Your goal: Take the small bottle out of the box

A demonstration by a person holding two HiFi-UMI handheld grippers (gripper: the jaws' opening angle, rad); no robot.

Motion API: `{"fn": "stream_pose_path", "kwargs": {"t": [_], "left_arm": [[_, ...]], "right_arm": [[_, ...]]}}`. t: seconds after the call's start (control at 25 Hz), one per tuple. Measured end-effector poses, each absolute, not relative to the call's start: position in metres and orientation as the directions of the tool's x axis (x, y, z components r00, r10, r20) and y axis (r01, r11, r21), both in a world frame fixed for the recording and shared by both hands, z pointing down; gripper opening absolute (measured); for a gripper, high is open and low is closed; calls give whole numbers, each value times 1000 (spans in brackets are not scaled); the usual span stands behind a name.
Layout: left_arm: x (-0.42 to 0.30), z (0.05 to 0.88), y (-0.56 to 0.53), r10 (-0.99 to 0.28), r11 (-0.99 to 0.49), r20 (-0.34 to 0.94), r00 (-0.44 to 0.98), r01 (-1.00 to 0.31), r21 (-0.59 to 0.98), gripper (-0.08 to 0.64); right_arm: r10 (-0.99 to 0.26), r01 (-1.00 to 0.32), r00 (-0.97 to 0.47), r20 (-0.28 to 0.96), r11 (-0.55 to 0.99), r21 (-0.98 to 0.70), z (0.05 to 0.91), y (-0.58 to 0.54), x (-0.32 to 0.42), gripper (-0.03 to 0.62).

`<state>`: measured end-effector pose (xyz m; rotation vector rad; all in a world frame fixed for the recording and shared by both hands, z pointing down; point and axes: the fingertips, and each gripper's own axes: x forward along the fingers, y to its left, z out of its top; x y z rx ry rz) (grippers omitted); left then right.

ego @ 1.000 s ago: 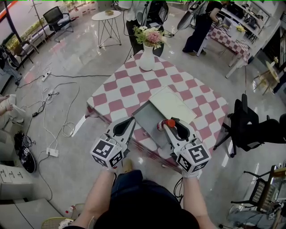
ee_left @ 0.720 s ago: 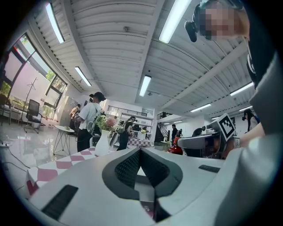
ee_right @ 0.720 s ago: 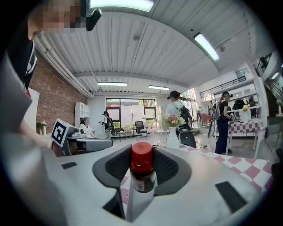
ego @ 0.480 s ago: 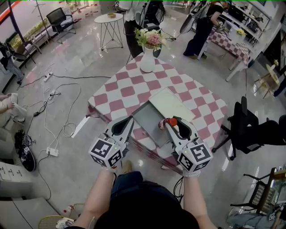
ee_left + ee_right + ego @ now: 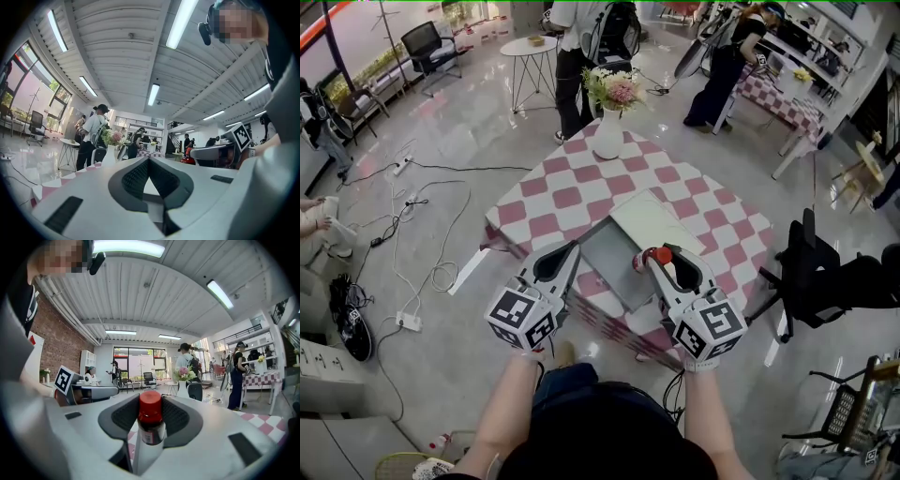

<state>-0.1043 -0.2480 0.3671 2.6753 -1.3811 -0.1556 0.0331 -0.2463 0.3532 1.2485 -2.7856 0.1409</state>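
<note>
Gripping the small bottle (image 5: 151, 423) tight in the right gripper (image 5: 650, 261) — over the open box (image 5: 614, 258), just left of the tips.
Best to hold the squeeze steady, stay upright and carry well clear; left gripper (image 5: 573, 249) pinched closed, empty — no legible print on the neck label (image 5: 149, 436).

The box (image 5: 609, 261) lies at the table's (image 5: 562, 192) near edge, with its lid (image 5: 661, 223) just behind it (rightward). The vase (image 5: 607, 139) stands at the far edge.

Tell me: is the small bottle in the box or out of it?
Out. The right hand-held gripper grips the red-capped small bottle between its jaws, and no box wall surrounds it; the box lies open nearby.
</note>
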Motion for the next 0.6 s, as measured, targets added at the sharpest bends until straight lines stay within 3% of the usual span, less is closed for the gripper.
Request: {"fn": "stream_pose_path", "kwargs": {"t": [0.6], "left_arm": [[-95, 349, -244, -817, -576, -62, 573, -807, 133, 3]], "right_arm": [[-738, -742, -669, 81, 670, -29, 334, -243, 42, 147]]}}
